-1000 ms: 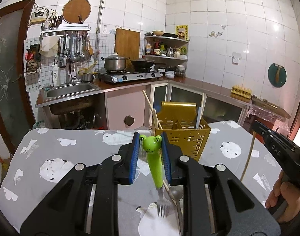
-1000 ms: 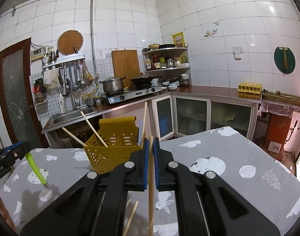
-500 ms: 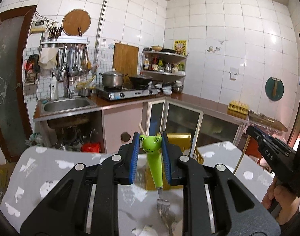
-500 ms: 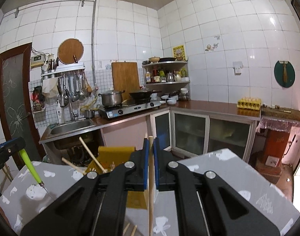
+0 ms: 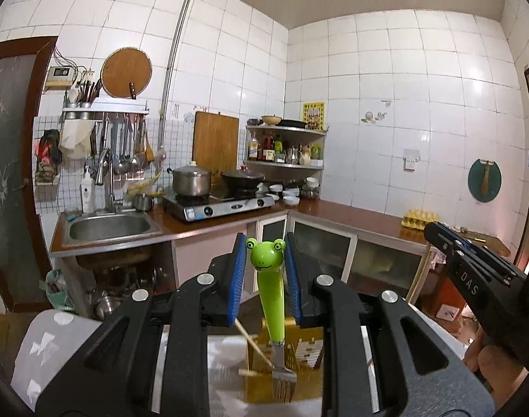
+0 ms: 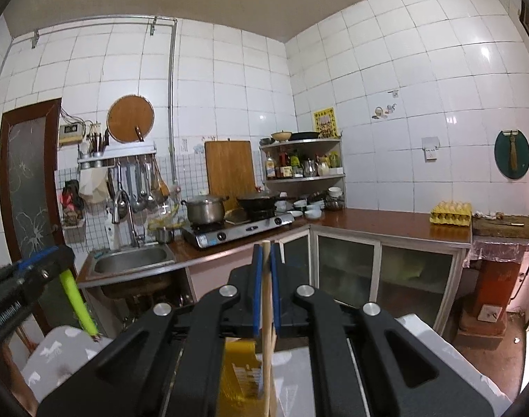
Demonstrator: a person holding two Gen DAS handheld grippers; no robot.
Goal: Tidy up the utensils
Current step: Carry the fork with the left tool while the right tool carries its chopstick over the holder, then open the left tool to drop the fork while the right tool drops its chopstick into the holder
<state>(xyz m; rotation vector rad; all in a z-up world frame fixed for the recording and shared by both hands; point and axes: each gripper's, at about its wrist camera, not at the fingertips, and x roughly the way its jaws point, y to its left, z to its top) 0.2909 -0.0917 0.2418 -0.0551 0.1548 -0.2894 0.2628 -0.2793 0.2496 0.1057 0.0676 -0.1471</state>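
Both tongs are closed on utensils as I look along them. My left gripper (image 5: 266, 267) clamps its blue pads (image 5: 238, 285) on the frog-headed green fork (image 5: 269, 292), which hangs upright with the frog face at the pad tips and the steel tines pointing down over the yellow utensil basket (image 5: 299, 351). A wooden chopstick (image 5: 252, 344) leans out of that basket, just left of the fork's neck. The basket stands on the table with the grey patterned cloth (image 5: 56, 340). At the right edge of this view my right gripper (image 5: 434, 234) shows from the side, with fingers of the hand (image 5: 486, 361) beneath it.

From the right wrist view, the left gripper sits at the far left edge with the green handle slanting down from it. In the middle, the right gripper's pads are pressed tight on a pair of wooden chopsticks (image 6: 267, 330), which hang straight down in front of the yellow basket below.
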